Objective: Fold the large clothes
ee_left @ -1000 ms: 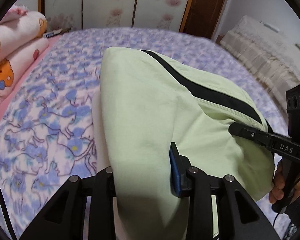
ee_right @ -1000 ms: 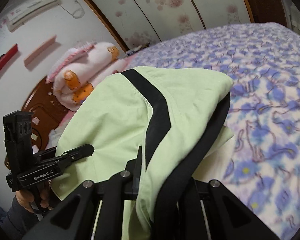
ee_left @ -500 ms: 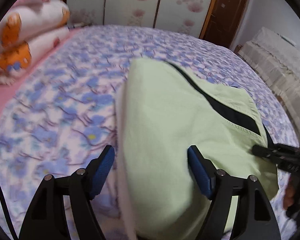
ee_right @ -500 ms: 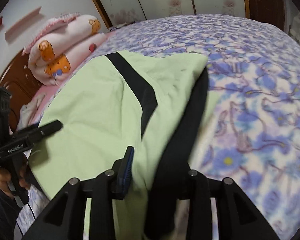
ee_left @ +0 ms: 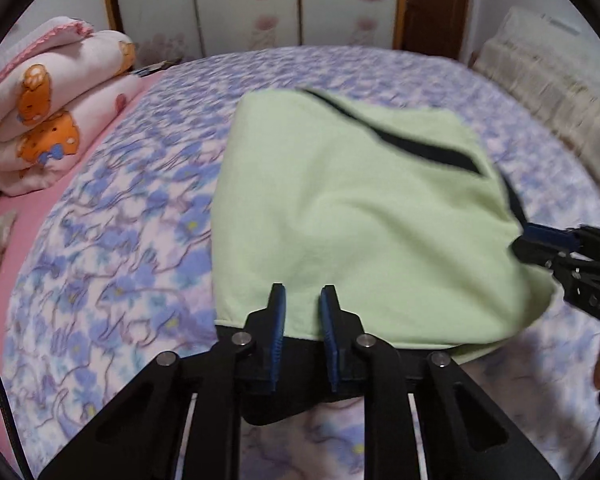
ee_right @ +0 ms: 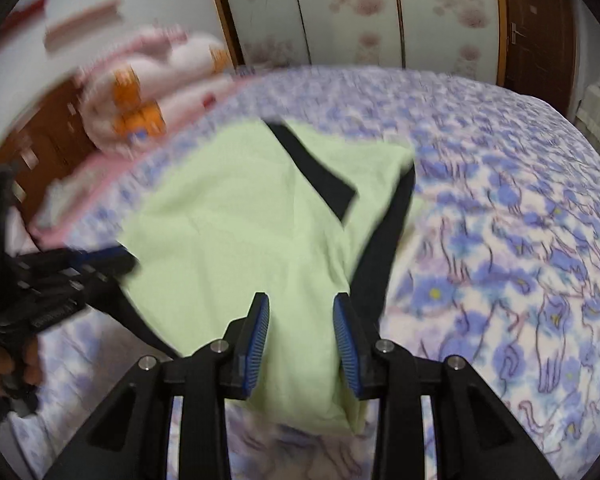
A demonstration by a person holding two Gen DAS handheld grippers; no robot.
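A light green garment (ee_left: pixel 360 220) with a black stripe (ee_left: pixel 420 148) lies folded on the flowered bed cover (ee_left: pixel 120 220). My left gripper (ee_left: pixel 303 308) hovers over the garment's near edge. Its jaws are closing to a narrow gap, and no cloth is pinched between them. In the right wrist view the same garment (ee_right: pixel 240 220) reaches under my right gripper (ee_right: pixel 302 320). Those jaws are closing too; green cloth shows between them, but the pads do not visibly press it. Each gripper shows in the other view, the right gripper (ee_left: pixel 518 240) and the left gripper (ee_right: pixel 130 258), both at the garment's sides.
A rolled pink blanket (ee_left: pixel 52 108) with orange bears lies at the bed's far left on a pink sheet (ee_left: pixel 16 220). A cream covered seat (ee_left: pixel 540 76) stands at the right. Flowered sliding doors and a brown door (ee_right: pixel 536 20) close the far side.
Both grippers let go of the garment and drew back toward its near edge. The cloth, lifted before, now lies flat on the bed. The left jaws spread wide, then narrowed.
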